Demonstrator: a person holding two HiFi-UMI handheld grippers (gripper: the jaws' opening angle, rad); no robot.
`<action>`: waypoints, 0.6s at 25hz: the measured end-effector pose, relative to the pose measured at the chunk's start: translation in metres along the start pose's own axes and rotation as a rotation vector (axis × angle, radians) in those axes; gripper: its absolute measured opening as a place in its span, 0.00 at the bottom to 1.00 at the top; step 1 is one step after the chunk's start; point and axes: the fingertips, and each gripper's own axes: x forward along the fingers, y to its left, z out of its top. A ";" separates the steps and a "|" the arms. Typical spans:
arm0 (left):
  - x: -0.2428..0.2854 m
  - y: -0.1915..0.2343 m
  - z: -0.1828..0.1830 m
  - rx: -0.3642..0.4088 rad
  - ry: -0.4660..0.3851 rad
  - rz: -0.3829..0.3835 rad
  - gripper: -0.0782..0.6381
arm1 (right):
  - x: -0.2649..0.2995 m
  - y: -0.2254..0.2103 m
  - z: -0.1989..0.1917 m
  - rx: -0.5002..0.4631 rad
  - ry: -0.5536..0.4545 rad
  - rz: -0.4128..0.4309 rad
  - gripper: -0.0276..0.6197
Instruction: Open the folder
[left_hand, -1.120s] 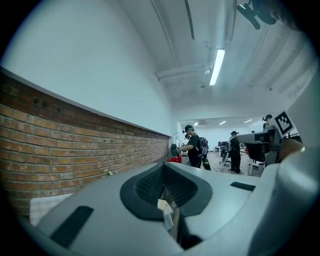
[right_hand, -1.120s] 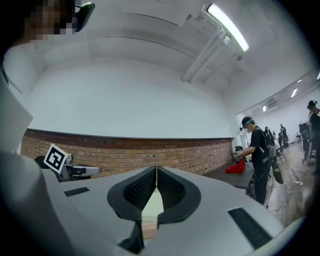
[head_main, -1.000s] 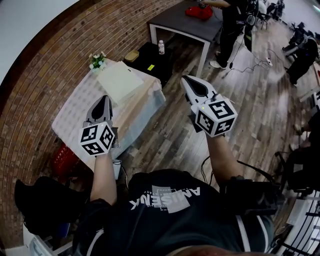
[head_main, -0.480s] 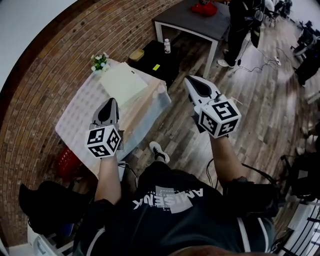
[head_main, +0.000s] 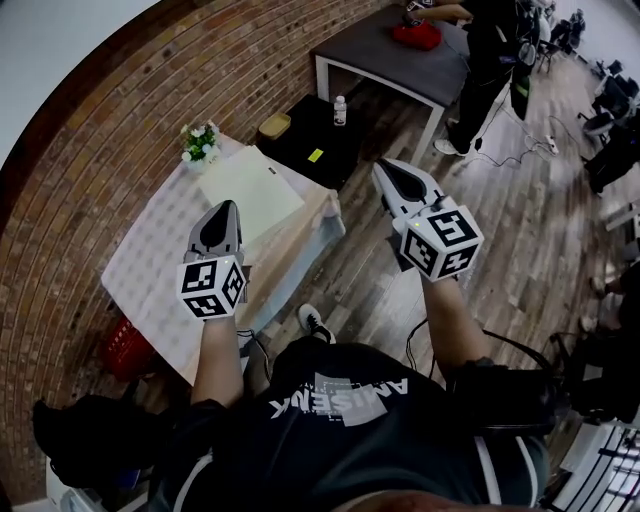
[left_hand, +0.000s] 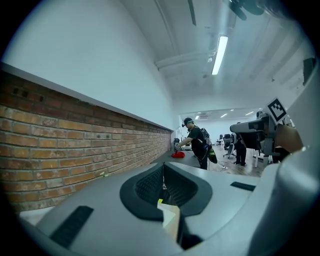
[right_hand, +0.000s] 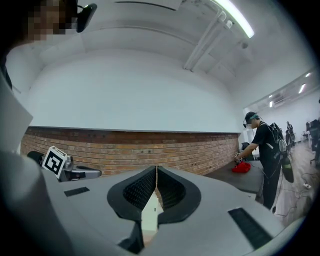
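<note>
The folder, pale and closed, lies flat on the far half of a small table covered with a white cloth. My left gripper hovers over the table's near half, just short of the folder's near edge, with its jaws shut and empty. My right gripper is held over the wooden floor to the right of the table, also shut with nothing in it. In the left gripper view the pads meet, and in the right gripper view the pads touch too. Both grippers point level toward the brick wall.
A small pot of flowers stands at the table's far corner. Beyond it is a low black cabinet with a bottle and a basket. A person stands at a grey table. A red crate sits under the table's left.
The person holding the grippers has stepped toward the table. Both grippers have travelled forward with them, staying shut. The left one now reaches further over the tablecloth, nearer the folder.
</note>
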 end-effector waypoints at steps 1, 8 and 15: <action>0.008 0.011 0.001 -0.001 0.000 0.007 0.13 | 0.014 -0.002 0.001 0.000 0.002 -0.004 0.11; 0.065 0.077 0.008 -0.020 -0.017 0.026 0.13 | 0.105 -0.016 0.003 -0.016 0.042 -0.009 0.11; 0.106 0.125 0.017 -0.017 -0.035 0.017 0.13 | 0.184 -0.019 0.005 -0.006 0.051 0.030 0.11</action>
